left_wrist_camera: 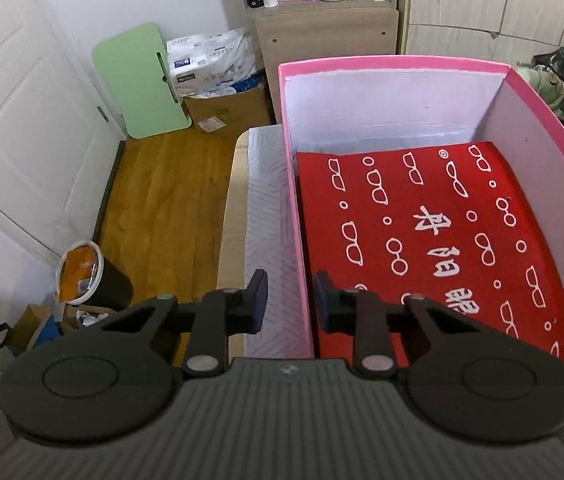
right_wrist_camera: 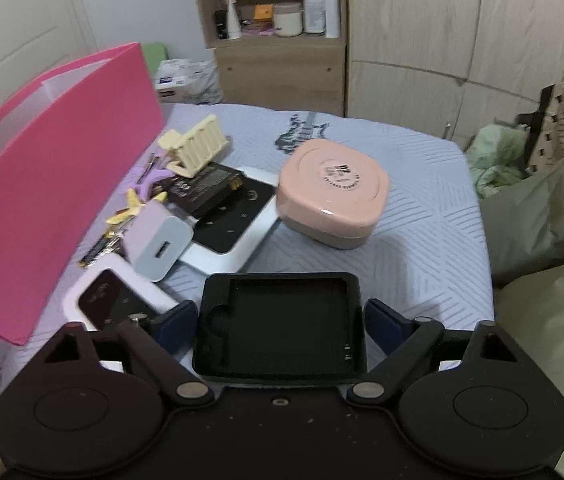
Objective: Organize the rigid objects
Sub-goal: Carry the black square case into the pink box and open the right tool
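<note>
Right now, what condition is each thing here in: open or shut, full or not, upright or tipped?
pink box: open, no lid on, only a red cloth lying flat inside.
left gripper: straddles the box's side wall, pads not visibly pressing.
right gripper: wide, around a black tray.
black tray: empty, hollow side up.
pink case: lid shut.
cream rack: tipped on the pile.

Box [left_wrist_camera: 295, 208]: pink outside, white inside.
Cloth [left_wrist_camera: 433, 240]: red, white glasses motifs and characters.
Case [right_wrist_camera: 331, 196]: pale pink lid, grey base.
Charger [right_wrist_camera: 158, 248]: lilac-white.
Tray [right_wrist_camera: 282, 330]: black.
Rack [right_wrist_camera: 202, 146]: cream.
Bedcover [right_wrist_camera: 421, 220]: pale blue, chevron-quilted.
</note>
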A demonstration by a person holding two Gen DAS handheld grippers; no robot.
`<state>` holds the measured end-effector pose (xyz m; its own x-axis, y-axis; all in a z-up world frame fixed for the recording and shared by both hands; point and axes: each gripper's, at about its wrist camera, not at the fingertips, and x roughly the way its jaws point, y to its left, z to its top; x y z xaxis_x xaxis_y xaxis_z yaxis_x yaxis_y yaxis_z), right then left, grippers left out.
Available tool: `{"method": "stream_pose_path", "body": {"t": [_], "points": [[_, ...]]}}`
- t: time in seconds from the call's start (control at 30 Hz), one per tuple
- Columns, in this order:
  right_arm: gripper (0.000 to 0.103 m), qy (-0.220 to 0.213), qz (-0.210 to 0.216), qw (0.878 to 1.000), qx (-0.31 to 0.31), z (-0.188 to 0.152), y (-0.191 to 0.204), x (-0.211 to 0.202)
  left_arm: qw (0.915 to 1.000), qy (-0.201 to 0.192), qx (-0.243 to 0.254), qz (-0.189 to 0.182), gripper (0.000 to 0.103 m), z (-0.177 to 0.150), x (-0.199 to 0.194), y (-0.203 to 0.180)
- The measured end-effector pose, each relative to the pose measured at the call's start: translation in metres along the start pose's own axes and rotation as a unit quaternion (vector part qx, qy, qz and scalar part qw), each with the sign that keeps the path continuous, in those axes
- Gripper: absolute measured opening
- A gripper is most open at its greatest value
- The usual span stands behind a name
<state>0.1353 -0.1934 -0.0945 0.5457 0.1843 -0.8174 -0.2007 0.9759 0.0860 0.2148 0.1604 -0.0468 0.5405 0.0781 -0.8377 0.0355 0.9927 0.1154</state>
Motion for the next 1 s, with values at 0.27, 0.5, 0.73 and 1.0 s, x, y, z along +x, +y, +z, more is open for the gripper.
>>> {"method": "stream_pose_path", "body": {"t": [0.27, 0.5, 0.73, 1.0], "points": [[0.092, -0.039, -0.025, 0.998, 0.032, 0.003, -0.003, -0.015, 0.9997, -0.022, -0.005, -0.012, 0.007, -0.001, 0.001, -0.001], [0.092, -0.11, 0.023, 0.993, 0.031, 0.034, 0.018, -0.058, 0.9988, -0.045, 0.015, 0.003, 0.004, -0.004, -0.004, -0.011], [0.092, -0.102, 0.142, 0.985, 0.003, 0.107, 0.081, -0.073, 0.9981, -0.061, 0.011, 0.001, 0.004, -0.006, -0.008, -0.009], [0.092, 0.047, 0.281, 0.957, 0.05, 0.195, 0.147, -0.005, 0.9976, -0.065, 0.023, 0.002, 0.004, -0.007, -0.011, -0.025]]}}
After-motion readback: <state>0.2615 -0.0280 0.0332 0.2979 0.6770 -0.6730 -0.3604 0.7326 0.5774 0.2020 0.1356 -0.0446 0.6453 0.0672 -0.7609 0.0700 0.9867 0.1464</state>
